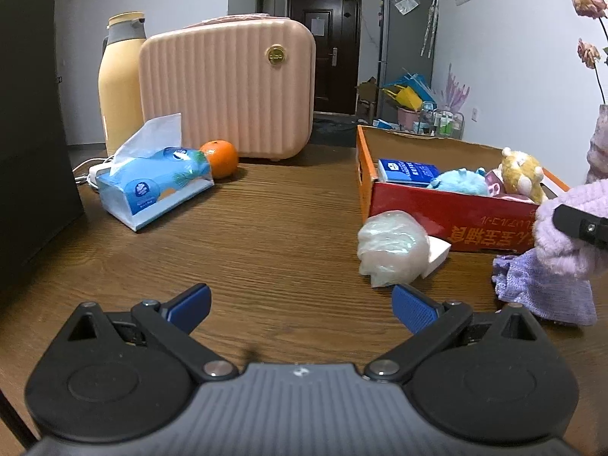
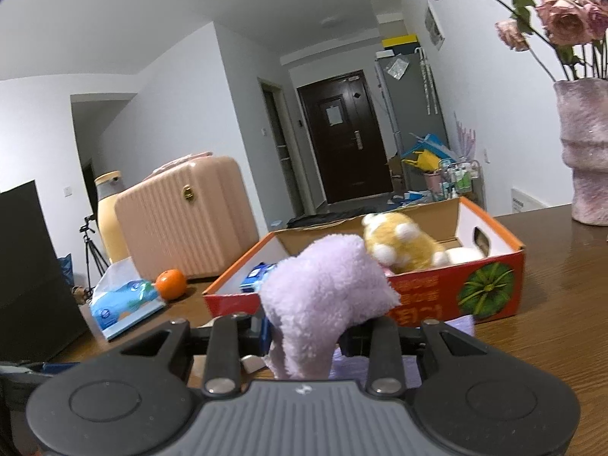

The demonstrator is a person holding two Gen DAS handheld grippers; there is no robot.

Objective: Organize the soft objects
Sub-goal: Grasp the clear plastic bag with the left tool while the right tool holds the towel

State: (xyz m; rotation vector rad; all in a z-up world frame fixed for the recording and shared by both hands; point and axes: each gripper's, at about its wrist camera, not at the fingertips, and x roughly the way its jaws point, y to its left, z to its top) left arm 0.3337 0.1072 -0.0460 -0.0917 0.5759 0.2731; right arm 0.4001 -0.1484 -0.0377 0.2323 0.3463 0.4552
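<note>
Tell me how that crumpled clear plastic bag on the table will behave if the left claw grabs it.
The plastic bag looks thin and wrinkled, so it will probably crush flat and feel very light. Its glossy film may slip between the pads. It rests against a small white box, which could shift along.

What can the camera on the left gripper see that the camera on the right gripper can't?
Only the left wrist view shows the crumpled whitish plastic bag on the brown wooden table, the fuzzy blue plush toy in the box, and the open left gripper.

Only the right wrist view shows the box's watermelon picture and the ceiling.

Both show the red-orange cardboard box, yellow plush toy, fluffy lilac cloth clamped in the right gripper, orange fruit, blue tissue pack and pink ribbed suitcase.
</note>
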